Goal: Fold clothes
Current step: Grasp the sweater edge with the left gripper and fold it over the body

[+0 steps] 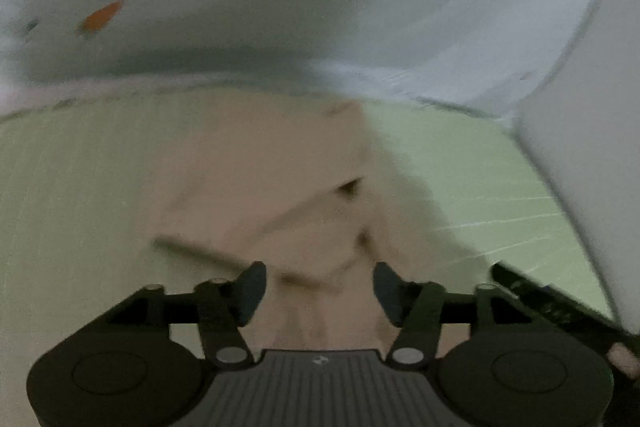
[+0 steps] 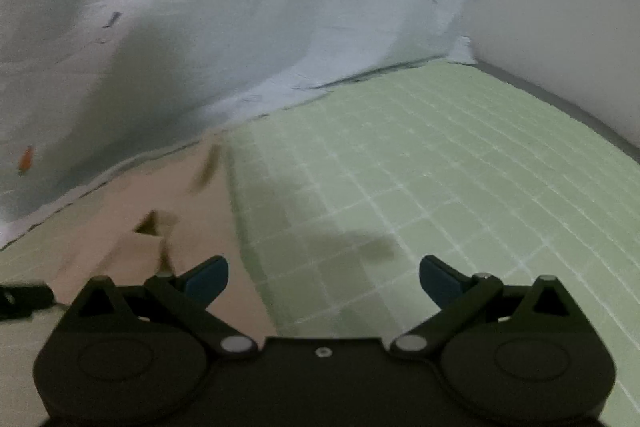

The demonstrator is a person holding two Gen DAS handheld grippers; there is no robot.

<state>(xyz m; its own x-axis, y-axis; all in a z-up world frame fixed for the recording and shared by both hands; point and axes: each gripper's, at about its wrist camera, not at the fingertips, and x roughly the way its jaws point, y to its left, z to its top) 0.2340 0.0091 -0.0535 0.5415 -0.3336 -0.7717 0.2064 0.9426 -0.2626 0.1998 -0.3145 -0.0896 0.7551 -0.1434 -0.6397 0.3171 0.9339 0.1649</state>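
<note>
A pale pink-beige garment (image 1: 264, 179) lies rumpled on a light green checked bed cover (image 1: 72, 187), blurred by motion. My left gripper (image 1: 319, 291) hovers over its near part, jaws apart, and no cloth is pinched between the dark pads. In the right wrist view the same garment (image 2: 120, 227) lies to the left, its straight edge running down beside the green cover (image 2: 420, 167). My right gripper (image 2: 324, 279) stands wide open above the bare green cover, just right of that edge, holding nothing.
A light blue sheet (image 1: 240, 7) (image 2: 260, 7) with small orange carrot prints hangs along the far side of the bed. A white wall (image 1: 592, 107) (image 2: 560, 7) bounds the right. The other gripper's dark body (image 1: 560, 303) shows at the left view's lower right.
</note>
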